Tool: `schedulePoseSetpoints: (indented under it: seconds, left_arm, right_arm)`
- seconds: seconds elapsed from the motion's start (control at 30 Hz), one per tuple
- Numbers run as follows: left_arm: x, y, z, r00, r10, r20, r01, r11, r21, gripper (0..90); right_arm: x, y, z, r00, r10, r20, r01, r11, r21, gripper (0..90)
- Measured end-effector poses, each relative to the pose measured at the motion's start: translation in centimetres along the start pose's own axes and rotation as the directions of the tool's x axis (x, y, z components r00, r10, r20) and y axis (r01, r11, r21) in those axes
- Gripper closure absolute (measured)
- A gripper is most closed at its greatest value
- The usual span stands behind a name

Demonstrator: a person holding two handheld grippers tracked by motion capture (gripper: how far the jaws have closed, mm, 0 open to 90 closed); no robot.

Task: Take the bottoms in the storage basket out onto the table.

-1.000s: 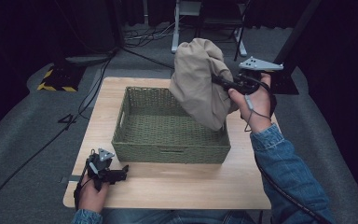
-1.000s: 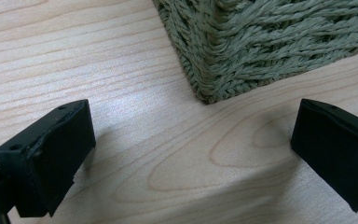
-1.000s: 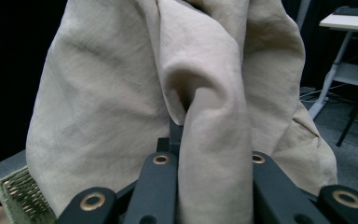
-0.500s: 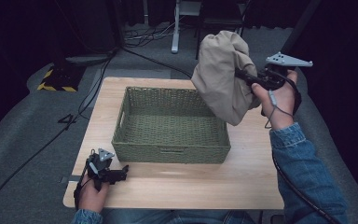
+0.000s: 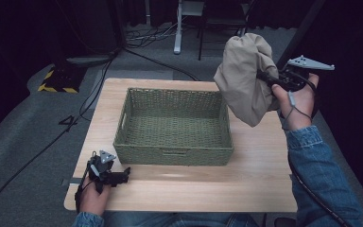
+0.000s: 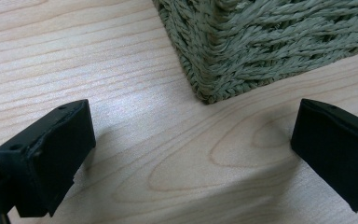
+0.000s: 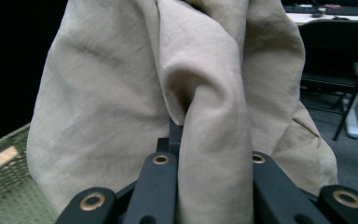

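Above the table's right edge, the right gripper (image 5: 268,78), clamped on the bunched beige cloth (image 5: 246,78), has carried it clear of the woven green basket (image 5: 172,125), suggesting removal; the left gripper (image 5: 123,174) rests wide open.

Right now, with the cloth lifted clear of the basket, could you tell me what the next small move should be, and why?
Probably carry the right gripper further to the person's right and lower it over bare table. Its jaws are shut on a fold of the beige cloth, which hangs in the air beside the basket, already past the rim. The left gripper rests open by the basket's near corner.
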State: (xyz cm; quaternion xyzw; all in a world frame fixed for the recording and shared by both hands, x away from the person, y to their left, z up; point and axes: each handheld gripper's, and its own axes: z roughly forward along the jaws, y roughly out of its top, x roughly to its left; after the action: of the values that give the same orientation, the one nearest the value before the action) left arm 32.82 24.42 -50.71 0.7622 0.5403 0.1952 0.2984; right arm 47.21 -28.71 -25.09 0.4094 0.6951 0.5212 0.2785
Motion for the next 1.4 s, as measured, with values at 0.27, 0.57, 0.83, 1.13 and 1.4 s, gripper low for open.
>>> schedulePoseSetpoints:
  seconds: [0.27,0.57,0.83,1.13,1.4]
  left_arm:
    - [0.0,0.0,0.0,1.0,0.0,0.0,0.0,1.0,-0.001,0.0]
    - [0.0,0.0,0.0,1.0,0.001,0.0,-0.001,1.0,-0.001,0.0]
    - [0.0,0.0,0.0,1.0,0.001,0.0,-0.001,1.0,-0.001,0.0]
    - [0.0,0.0,0.0,1.0,0.001,0.0,-0.001,1.0,0.0,0.0]
    - [0.0,0.0,0.0,1.0,0.001,0.0,-0.001,1.0,0.0,0.0]
  right_arm:
    - [-2.2,-1.2,0.0,0.9991,0.035,0.023,-0.035,0.999,-0.002,81.5]
    - [-4.2,-3.7,1.3,0.9967,0.034,0.074,-0.037,0.999,0.04,81.5]
    - [-5.5,-6.1,2.6,0.9932,0.046,0.107,-0.054,0.996,0.075,81.5]
    - [-6.7,-8.6,3.7,0.9865,0.057,0.153,-0.074,0.991,0.112,81.4]
    - [-7.4,-10.5,4.4,0.9802,0.045,0.193,-0.075,0.985,0.154,81.1]
